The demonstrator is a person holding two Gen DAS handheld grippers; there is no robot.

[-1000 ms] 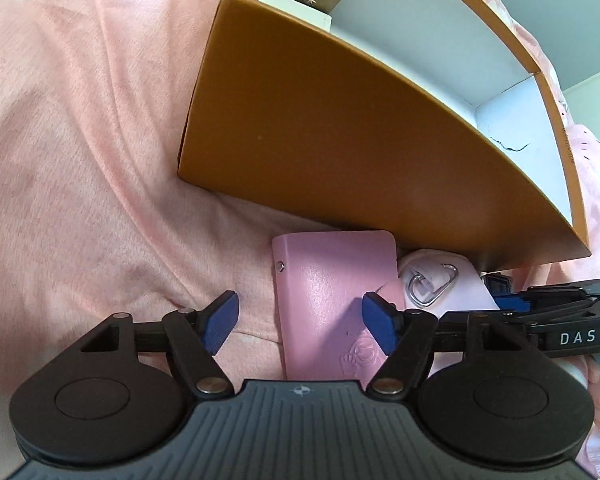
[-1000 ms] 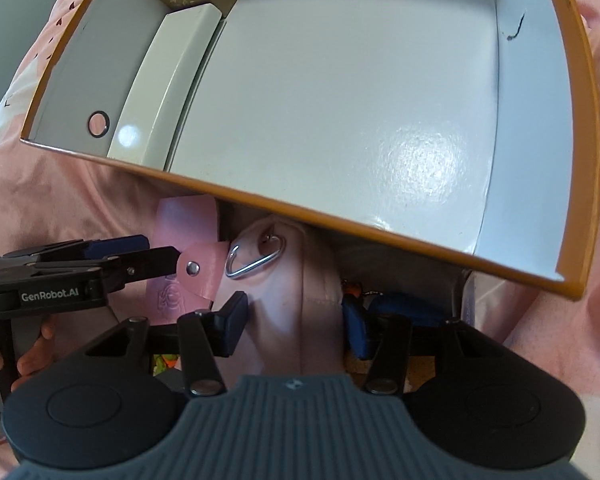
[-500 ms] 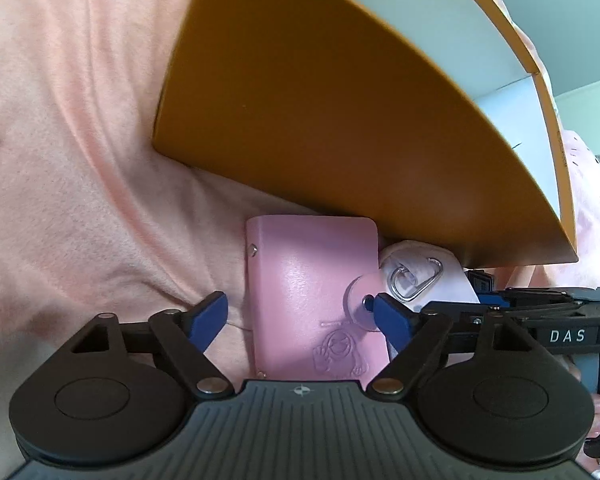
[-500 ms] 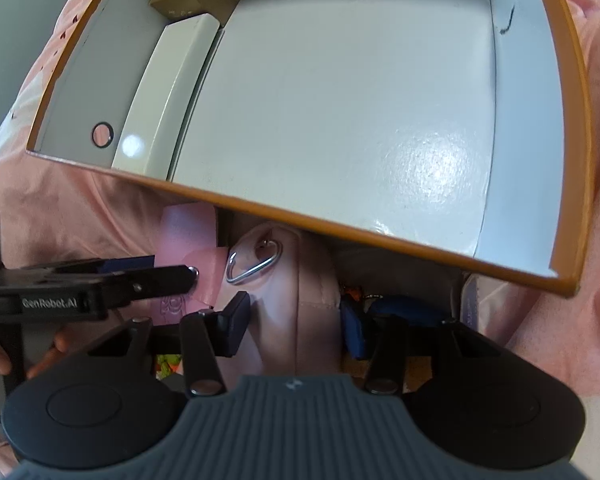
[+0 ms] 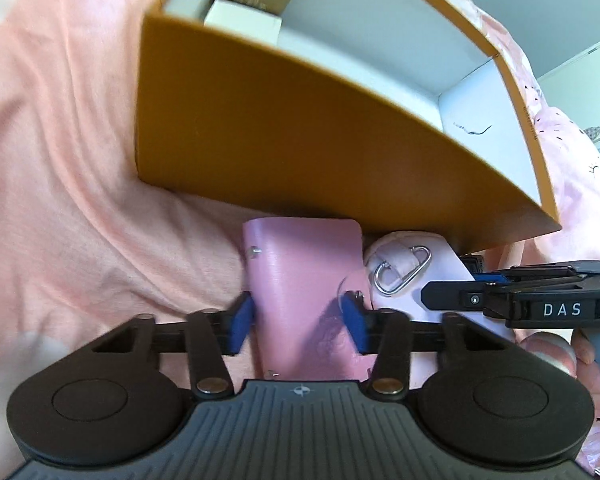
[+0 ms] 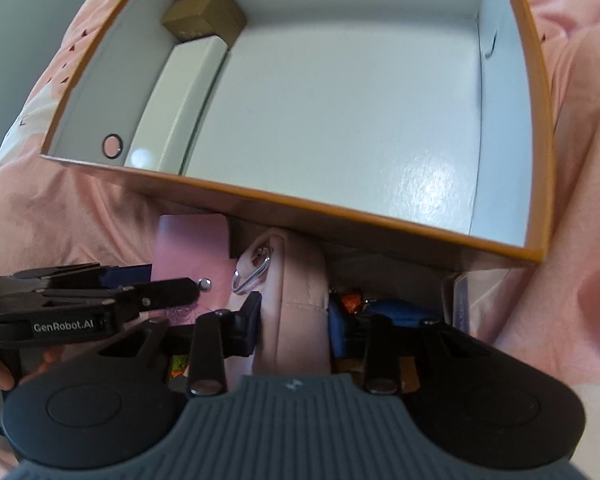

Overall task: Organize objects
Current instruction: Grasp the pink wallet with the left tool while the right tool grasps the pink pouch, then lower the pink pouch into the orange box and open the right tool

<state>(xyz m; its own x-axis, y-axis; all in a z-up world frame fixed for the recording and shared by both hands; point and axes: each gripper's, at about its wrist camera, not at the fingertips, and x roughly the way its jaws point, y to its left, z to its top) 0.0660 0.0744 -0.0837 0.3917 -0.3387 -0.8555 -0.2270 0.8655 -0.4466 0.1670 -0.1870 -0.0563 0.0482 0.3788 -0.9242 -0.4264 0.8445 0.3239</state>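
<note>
We see the left gripper (image 5: 298, 322) with its blue pads pressed on both side edges of a pink leather card wallet with a snap button (image 5: 300, 276); its jaws have just been closing, and now they grip this wallet firmly. The same wallet shows in the right wrist view (image 6: 190, 248), with the black finger of the left gripper (image 6: 156, 292) lying across it.

The right gripper (image 6: 296, 322) has its pads against the two sides of a pale pink padded fabric pouch with a silver metal ring (image 6: 292, 296); its jaws have just been closing too, and they squeeze the pouch between them. In the left wrist view this pouch (image 5: 416, 268) sits just to the right of the wallet, touching it, and the ring is at its far end.

Both things lie on a wrinkled pink bedsheet (image 5: 60, 160), directly at the near wall of an orange cardboard box with a white inside (image 6: 340, 216). Inside the box, along its left wall, a long white carton (image 6: 180, 100) lies flat, and a small brown cardboard cube (image 6: 204, 16) stands at its far end, touching it. The rest of the box floor is bare. To the right of the pouch, some small blue and orange items (image 6: 380, 304) are partly hidden, and we cannot tell what they are.
</note>
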